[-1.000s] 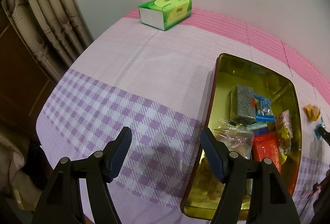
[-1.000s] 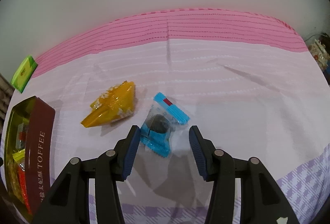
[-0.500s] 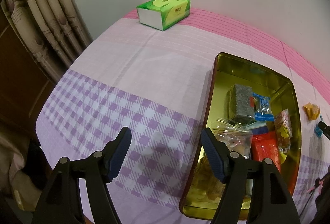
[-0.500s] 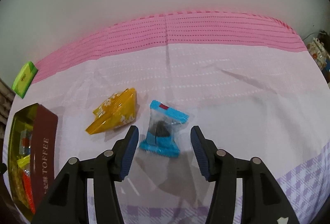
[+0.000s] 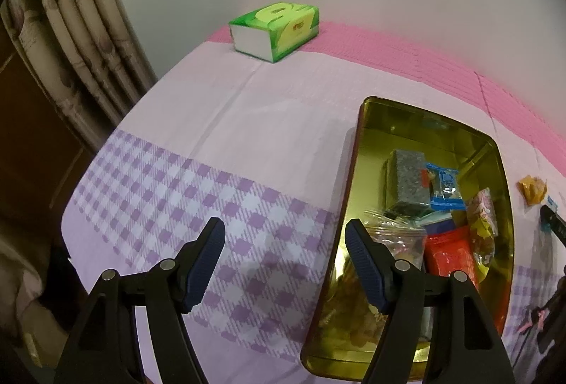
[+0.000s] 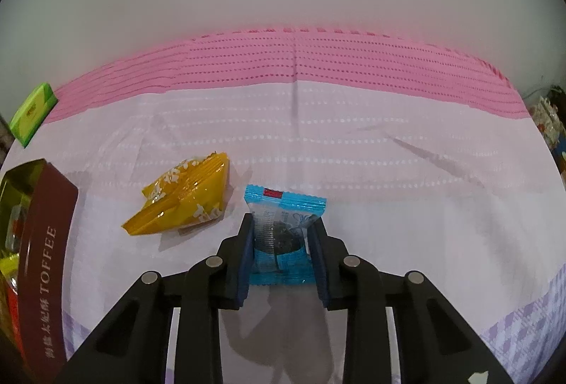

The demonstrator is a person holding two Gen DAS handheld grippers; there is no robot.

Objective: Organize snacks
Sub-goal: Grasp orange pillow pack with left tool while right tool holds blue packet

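The right gripper (image 6: 283, 235) had just closed on the blue snack packet (image 6: 283, 225), apparently resting on the tabletop (image 6: 389, 172) beside a yellow packet (image 6: 184, 200). The left gripper (image 5: 284, 263) hung open beside the snack-filled tin (image 5: 406, 122).

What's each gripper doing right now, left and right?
Left gripper: open, empty, above the purple-checked tablecloth beside the gold toffee tin.
Right gripper: jaws have just been closing, now shut on the blue-and-clear wrapped snack packet.
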